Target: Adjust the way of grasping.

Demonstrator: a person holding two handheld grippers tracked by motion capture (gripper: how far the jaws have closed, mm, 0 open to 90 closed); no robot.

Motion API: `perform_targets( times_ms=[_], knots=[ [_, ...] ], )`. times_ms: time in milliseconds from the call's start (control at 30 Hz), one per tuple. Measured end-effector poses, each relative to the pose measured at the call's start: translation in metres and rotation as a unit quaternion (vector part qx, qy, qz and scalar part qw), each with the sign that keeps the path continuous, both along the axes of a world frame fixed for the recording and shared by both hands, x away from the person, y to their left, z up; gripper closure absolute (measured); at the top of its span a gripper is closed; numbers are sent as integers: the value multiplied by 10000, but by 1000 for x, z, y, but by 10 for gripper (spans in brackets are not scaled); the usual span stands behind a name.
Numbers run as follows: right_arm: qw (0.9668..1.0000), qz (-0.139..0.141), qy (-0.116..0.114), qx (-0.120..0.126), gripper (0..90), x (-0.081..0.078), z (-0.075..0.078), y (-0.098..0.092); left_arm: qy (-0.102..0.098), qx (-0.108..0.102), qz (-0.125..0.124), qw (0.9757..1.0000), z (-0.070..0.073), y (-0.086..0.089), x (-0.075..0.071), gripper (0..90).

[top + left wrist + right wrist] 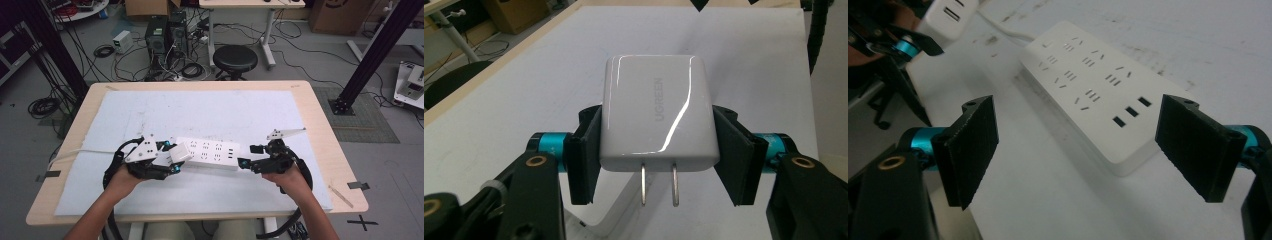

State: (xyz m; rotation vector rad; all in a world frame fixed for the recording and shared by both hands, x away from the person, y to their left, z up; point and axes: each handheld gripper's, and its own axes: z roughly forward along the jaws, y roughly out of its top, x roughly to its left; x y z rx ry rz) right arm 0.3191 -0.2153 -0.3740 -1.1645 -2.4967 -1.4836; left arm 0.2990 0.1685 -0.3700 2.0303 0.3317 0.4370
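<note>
A white charger [658, 112] sits clamped between the jaws of the left gripper [172, 157], its flat sides pressed by the two pads and its two metal prongs [659, 182] pointing back toward the hand. Just beyond those jaws, a white power strip [210, 153] lies flat on the tabletop [320, 130], its long axis running from one gripper to the other. The right gripper [1083, 145] holds its jaws wide apart and empty, the strip's near end directly ahead between them. The plug likely needs turning prongs-down before it meets a socket.
</note>
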Motion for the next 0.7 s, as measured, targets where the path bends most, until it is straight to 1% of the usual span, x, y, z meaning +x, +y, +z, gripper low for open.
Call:
perform_targets(
  times_ms=[33,67,133,233,300,367,433,500,533,600,633,700],
  knots=[
    [10000,43,3,45,177,2,0,2,-16,27,-32,10000,-1,-2,0,426],
    [9999,51,88,78,177,2,0,4,-43,81,-92,9999,-2,-4,1,426],
    [9997,97,169,136,177,5,0,9,-73,164,-173,9997,-4,-8,3,426],
    [9992,155,332,169,177,9,0,16,-158,236,-301,9991,-6,-14,5,426],
    [9987,217,426,185,177,10,0,20,-203,267,-387,9987,-6,-17,5,426],
    [9984,249,465,222,177,11,-1,22,-235,268,-401,9986,-6,-19,6,426],
    [9972,329,612,268,177,13,-1,28,-299,258,-492,9980,-7,-24,6,426],
    [9970,354,626,278,177,14,-1,30,-299,263,-505,9979,-7,-25,6,426],
    [9961,400,724,306,177,15,-2,33,-309,299,-550,9976,-8,-28,6,426],
    [9941,422,909,426,177,17,-2,36,-320,291,-559,9975,-9,-30,6,425],
    [9933,434,943,501,177,18,-2,37,-324,307,-571,9974,-9,-31,6,426],
    [9915,472,1066,576,177,20,-2,39,-322,297,-586,9973,-9,-32,6,425]
  ],
)
